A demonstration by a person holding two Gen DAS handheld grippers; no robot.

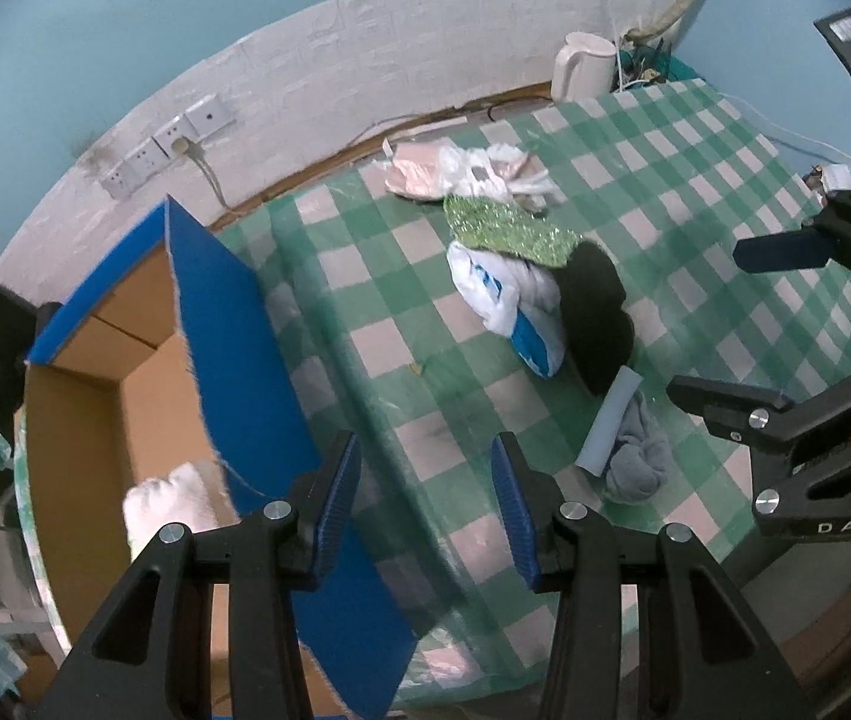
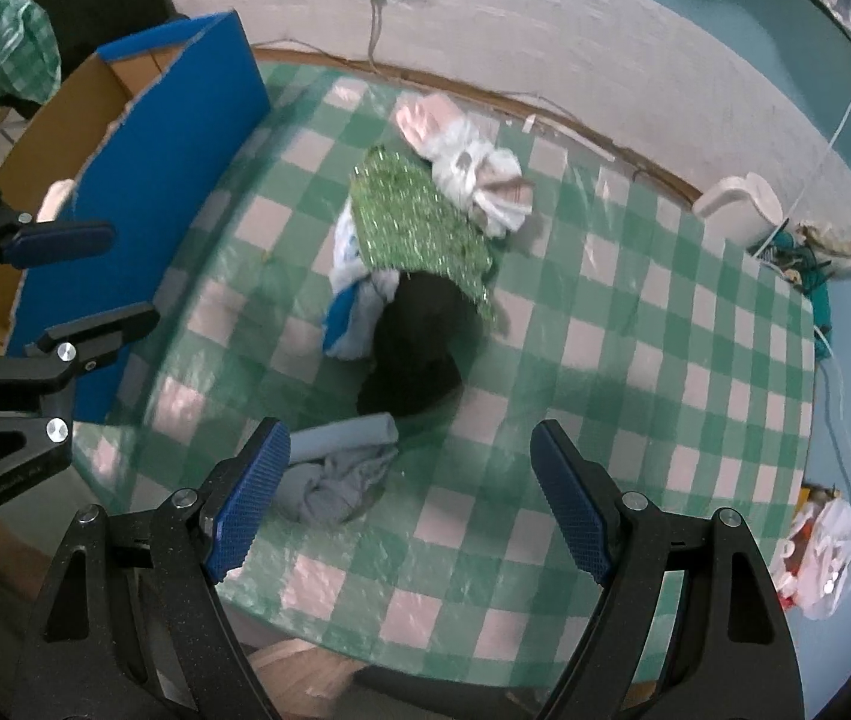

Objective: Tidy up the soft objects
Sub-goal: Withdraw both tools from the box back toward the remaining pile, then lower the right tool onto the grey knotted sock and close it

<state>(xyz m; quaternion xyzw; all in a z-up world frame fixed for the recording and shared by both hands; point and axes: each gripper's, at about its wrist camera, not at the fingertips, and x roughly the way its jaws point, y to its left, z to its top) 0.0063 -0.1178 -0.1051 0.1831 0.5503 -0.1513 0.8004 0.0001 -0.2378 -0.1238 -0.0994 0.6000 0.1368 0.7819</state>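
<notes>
Two claws are hanging empty: right claw (image 2: 407,498) gaping wide, grey cloth (image 2: 335,480) lying beside its left pad; left claw (image 1: 425,510) half open.

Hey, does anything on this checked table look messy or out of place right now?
Yes. Soft items lie in a loose heap mid-table instead of in the blue cardboard box: a green glittery cloth overlapping a black one, plus a crumpled grey cloth near the front edge.

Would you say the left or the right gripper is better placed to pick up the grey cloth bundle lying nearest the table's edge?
Right. The right gripper is open with the grey cloth bundle lying just inside its left finger. The left gripper is open over bare tablecloth beside the blue box, further from the bundle.
</notes>
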